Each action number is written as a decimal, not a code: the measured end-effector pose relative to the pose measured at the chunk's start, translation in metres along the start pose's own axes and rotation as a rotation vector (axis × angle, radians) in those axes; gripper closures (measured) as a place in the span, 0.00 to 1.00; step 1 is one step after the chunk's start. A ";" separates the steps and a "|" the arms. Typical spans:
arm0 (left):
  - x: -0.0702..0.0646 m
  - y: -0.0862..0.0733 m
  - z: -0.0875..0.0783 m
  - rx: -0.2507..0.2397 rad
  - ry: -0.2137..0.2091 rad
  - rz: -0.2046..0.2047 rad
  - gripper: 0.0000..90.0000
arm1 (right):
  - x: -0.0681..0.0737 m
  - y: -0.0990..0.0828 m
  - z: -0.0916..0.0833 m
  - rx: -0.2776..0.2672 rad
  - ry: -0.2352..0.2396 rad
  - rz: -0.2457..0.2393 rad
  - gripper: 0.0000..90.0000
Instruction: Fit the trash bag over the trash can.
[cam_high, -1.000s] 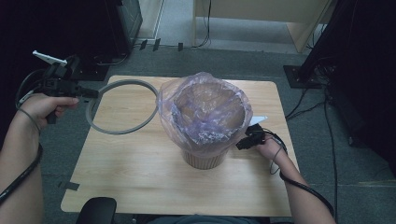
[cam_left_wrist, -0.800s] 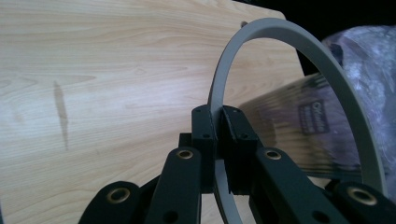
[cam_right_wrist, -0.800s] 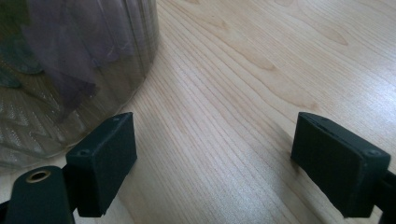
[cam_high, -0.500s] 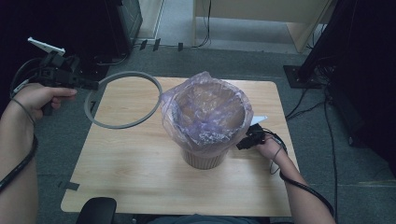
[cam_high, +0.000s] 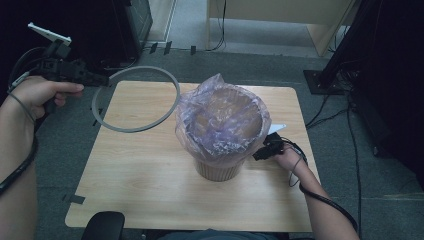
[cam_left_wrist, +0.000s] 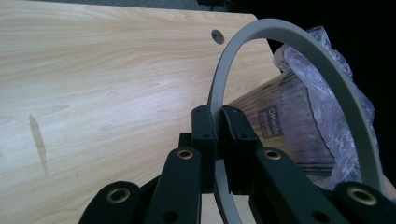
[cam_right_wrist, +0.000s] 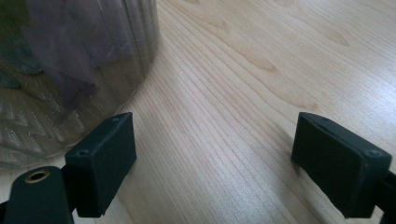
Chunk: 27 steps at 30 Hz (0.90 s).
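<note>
Grey plastic is what the left gripper (cam_high: 102, 80) is pinching: one ring (cam_high: 136, 99), a thin hoop, caught at its rim between pads pressed together on it. In the high view the ring is hanging in the air over the far left corner of the table (cam_high: 150, 190), tilted, its near edge over the wood and its far edge past the table's rim. In the left gripper view the ring (cam_left_wrist: 299, 51) is arching up from the clamped pads and out of the bottom of the picture, so its lower part is cut off there. Behind it the bin (cam_left_wrist: 285, 130) is showing a small label too blurred to read.

One bin (cam_high: 220, 160) is standing near the middle of the table, lined with one purple bag (cam_high: 220, 120) whose crumpled film is folding over the rim and hiding most of the wall. The inside of the bin is hard to make out through the film.

The right gripper (cam_high: 265, 150) is sitting low on the table just beside the bin, half hidden behind the bag. In the right gripper view its pads (cam_right_wrist: 100, 163) are standing wide apart with bare wood between them, the bin (cam_right_wrist: 79, 70) just beside the left one; whether they are touching I cannot tell.

Two grippers, one ring, one bin, one bag.
</note>
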<state>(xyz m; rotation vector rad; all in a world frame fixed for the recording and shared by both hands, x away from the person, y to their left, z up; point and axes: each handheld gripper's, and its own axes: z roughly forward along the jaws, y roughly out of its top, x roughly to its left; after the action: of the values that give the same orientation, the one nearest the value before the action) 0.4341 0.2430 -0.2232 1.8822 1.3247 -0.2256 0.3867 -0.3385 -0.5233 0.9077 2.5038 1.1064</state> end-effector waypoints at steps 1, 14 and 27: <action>-0.001 0.001 0.002 0.001 -0.004 0.002 0.94 | 0.000 0.000 0.000 0.000 0.000 0.000 0.15; -0.022 0.016 0.013 0.034 -0.024 0.038 0.94 | 0.000 0.000 0.000 0.000 0.000 0.000 0.15; -0.064 0.043 0.034 0.074 -0.030 0.124 0.94 | 0.000 0.000 0.000 0.000 0.000 0.000 0.15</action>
<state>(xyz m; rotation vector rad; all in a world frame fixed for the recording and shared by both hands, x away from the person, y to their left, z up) 0.4528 0.1689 -0.1884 2.0080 1.1891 -0.2410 0.3868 -0.3383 -0.5234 0.9074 2.5038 1.1060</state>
